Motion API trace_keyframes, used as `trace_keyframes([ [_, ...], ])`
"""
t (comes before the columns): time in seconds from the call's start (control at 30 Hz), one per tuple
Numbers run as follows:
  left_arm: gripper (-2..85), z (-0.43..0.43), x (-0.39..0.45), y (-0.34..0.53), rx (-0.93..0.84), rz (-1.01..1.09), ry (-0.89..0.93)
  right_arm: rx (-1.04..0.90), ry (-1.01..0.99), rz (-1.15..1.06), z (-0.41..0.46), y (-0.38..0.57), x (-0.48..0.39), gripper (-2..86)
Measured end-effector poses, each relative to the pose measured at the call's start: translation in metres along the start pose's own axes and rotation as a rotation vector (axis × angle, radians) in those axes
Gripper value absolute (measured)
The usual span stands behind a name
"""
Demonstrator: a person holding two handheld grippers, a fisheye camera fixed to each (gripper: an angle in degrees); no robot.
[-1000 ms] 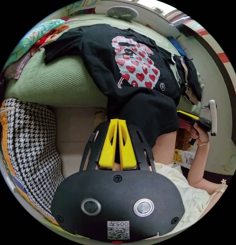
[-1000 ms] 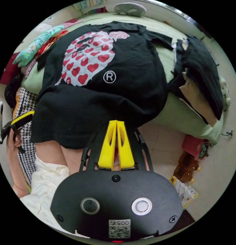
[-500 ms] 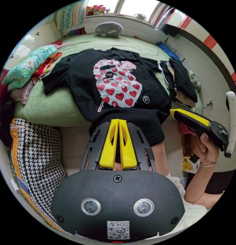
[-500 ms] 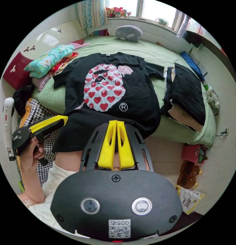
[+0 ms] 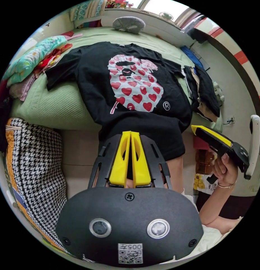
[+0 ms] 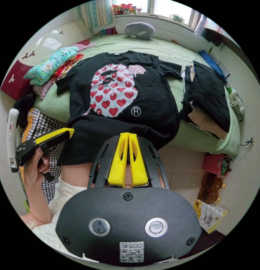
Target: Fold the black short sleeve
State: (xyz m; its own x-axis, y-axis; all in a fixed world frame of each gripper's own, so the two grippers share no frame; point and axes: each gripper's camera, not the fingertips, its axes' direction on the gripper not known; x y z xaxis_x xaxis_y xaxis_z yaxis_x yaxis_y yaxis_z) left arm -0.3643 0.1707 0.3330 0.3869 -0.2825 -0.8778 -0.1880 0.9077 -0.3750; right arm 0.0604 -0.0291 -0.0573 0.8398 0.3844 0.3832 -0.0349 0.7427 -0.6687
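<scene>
The black short sleeve shirt [image 6: 152,92] with a print of red hearts lies face up and spread flat on the green bed [image 6: 191,132]. Its hem [image 5: 161,135] hangs over the bed's near edge. In the left gripper view my left gripper [image 5: 130,133] is shut in front of the hanging hem, with nothing seen between its yellow jaws. The right gripper [image 5: 193,128] is held in a hand off the hem's right side, also shut. In the right gripper view my right gripper [image 6: 128,134] is shut before the hem, and the left gripper [image 6: 70,130] hovers by the hem's left corner.
A stack of dark folded clothes [image 6: 211,95] lies on the bed right of the shirt. Colourful bedding [image 6: 48,66] lies to the left and a grey cushion [image 6: 139,29] at the far side. A houndstooth cloth [image 5: 37,168] and floor clutter [image 6: 210,194] flank the person.
Both views have pulled back and tilted up from the hem since a second ago, so more of the bed shows. The shirt lies as before and both grippers stay shut.
</scene>
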Motion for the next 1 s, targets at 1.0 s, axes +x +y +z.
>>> trace_keyframes([
  [1.0, -0.6, 0.004, 0.057, -0.009, -0.034, 0.087, -0.046, -0.065, -0.128, 0.059, 0.028, -0.005, 0.042, -1.2],
])
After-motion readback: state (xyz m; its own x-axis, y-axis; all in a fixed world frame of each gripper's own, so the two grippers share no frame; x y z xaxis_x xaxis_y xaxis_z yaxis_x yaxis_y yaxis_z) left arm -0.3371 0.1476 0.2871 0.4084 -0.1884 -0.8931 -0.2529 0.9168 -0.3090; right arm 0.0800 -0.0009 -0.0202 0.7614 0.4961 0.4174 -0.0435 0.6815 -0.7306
